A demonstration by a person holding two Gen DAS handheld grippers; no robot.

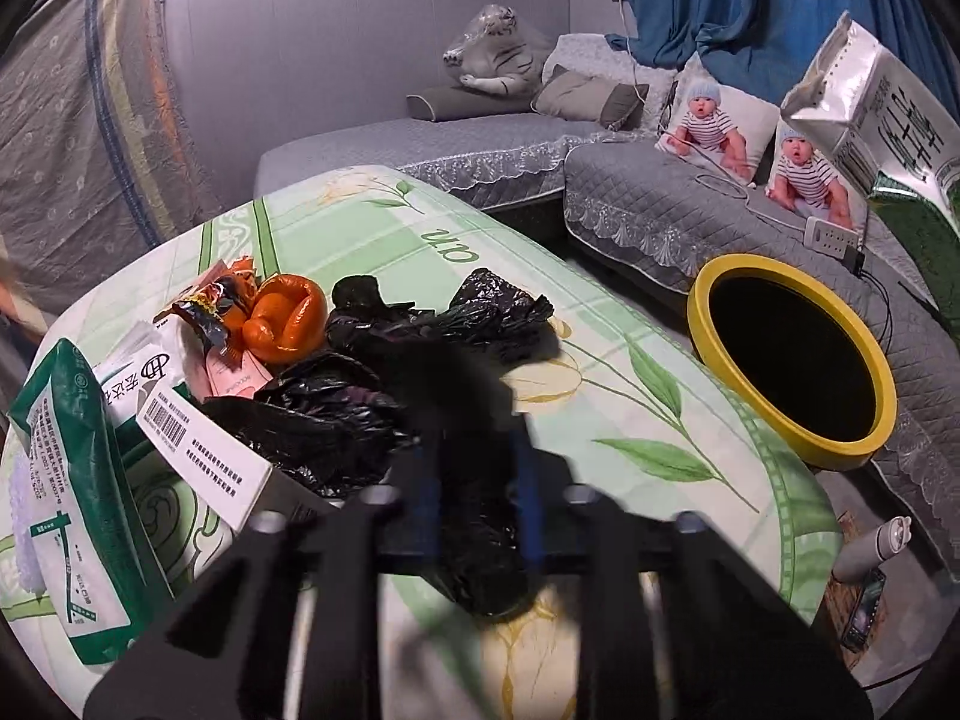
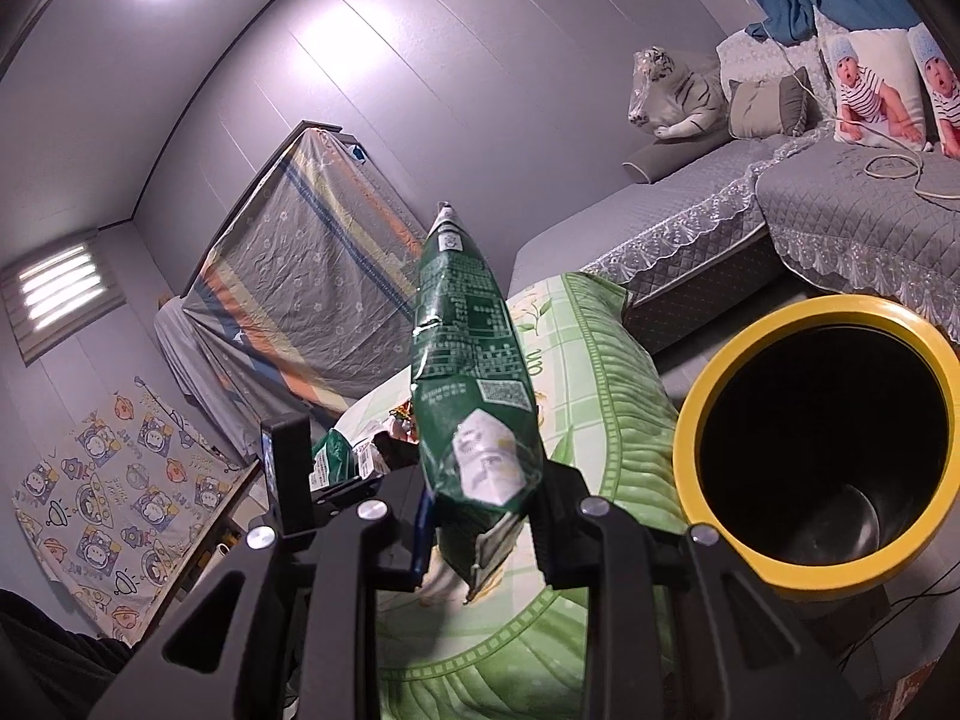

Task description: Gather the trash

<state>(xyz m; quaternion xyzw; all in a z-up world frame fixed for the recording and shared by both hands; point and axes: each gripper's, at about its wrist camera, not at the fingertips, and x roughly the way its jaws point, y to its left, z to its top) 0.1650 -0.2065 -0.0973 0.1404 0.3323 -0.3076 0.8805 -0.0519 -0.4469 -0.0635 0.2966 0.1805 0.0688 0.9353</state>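
While the left claw (image 1: 477,480) is pinching a crumpled black plastic bag (image 1: 480,540) between its blue-padded fingers (image 1: 531,498), the bag is hanging out of the front of the jaws just above the table (image 1: 600,324), which is covered with a green and white floral plastic cloth. More crumpled black plastic (image 1: 420,336) is lying on the table just beyond the claw, and behind it are sitting a twisted orange plastic bag (image 1: 285,318) and a torn red and orange snack wrapper (image 1: 207,306). A white cardboard box with a barcode (image 1: 201,450) and a green and white printed packet (image 1: 78,492) are resting at the table's left side. The right claw (image 2: 480,516) is gripping a long green foil snack bag (image 2: 474,360) near its lower end, so the bag is sticking up and away from the jaws, raised above the table edge; in the left wrist view the same bag (image 1: 888,114) is showing its silver side at the upper right. A round bin with a yellow rim and a dark inside (image 2: 834,444) is standing just beside the table, to the right of the held snack bag and apart from it. Behind the bin a grey quilted sofa (image 1: 660,210) is carrying cushions and a white cable.
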